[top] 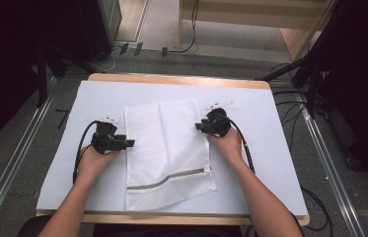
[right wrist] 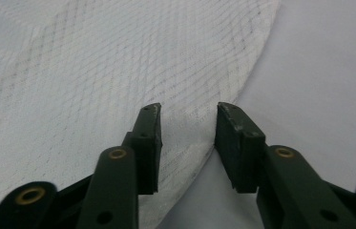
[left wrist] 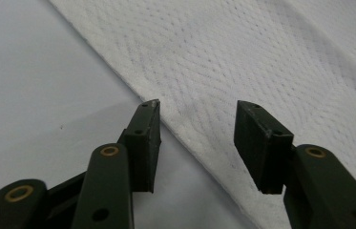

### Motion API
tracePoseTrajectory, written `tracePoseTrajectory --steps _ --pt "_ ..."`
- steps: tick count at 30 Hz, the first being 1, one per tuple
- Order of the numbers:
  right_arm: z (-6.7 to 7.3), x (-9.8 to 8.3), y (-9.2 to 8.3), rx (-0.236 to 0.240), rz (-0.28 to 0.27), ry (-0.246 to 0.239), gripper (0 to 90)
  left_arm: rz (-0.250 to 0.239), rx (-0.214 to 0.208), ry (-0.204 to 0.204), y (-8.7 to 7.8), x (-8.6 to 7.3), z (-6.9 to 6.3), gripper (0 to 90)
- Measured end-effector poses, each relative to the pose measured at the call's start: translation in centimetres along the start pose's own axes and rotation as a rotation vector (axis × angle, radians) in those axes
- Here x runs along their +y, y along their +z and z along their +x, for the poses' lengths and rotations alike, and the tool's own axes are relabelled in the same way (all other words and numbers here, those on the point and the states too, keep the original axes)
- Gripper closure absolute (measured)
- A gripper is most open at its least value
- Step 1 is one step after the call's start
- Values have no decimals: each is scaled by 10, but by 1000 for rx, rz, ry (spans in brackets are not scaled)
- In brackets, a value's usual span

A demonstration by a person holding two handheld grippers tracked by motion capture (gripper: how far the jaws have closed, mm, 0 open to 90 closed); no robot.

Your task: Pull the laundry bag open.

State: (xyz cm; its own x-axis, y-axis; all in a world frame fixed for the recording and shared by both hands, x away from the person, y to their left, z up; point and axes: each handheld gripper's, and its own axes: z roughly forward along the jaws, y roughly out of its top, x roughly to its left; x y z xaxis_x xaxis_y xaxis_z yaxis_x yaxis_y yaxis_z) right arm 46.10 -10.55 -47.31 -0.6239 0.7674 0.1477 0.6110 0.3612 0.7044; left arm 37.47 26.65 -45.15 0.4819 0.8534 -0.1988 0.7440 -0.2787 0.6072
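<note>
whether either gripper's pads touch the mesh is hard to tell. the white mesh laundry bag (top: 166,148) lies flat mid-table; the left gripper (top: 131,143) at its 9 o'clock edge and the right gripper (top: 197,126) at 3 o'clock both straddle the edge with jaws parted, gripping nothing

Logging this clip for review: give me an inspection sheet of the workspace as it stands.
Surface: white sheet over a wooden table.
Job's things: white mesh bag lying flat, zip near the person's end.
Clutter: nothing seen.
Grippers: left claw open, straddling the bag's left edge; right claw open at its right edge.
Cables: black cable from the left claw, another from the right.
Surroundings: grey floor, floor cables, wooden frame.
</note>
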Motion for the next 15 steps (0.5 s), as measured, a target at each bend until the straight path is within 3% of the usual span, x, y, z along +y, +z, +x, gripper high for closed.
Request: tracePoseTrajectory --steps 6,10,13,15 --pt "3 2 -1 16 29 -2 849 -6 44 39 2 0 -5 669" --pt "3 3 -1 32 46 2 897 -14 49 12 3 -1 -1 793" --pt "2 3 -2 29 48 10 900 -17 8 -25 4 -1 2 892" --pt "2 3 -2 33 51 9 900 -17 -36 -23 6 0 2 900"
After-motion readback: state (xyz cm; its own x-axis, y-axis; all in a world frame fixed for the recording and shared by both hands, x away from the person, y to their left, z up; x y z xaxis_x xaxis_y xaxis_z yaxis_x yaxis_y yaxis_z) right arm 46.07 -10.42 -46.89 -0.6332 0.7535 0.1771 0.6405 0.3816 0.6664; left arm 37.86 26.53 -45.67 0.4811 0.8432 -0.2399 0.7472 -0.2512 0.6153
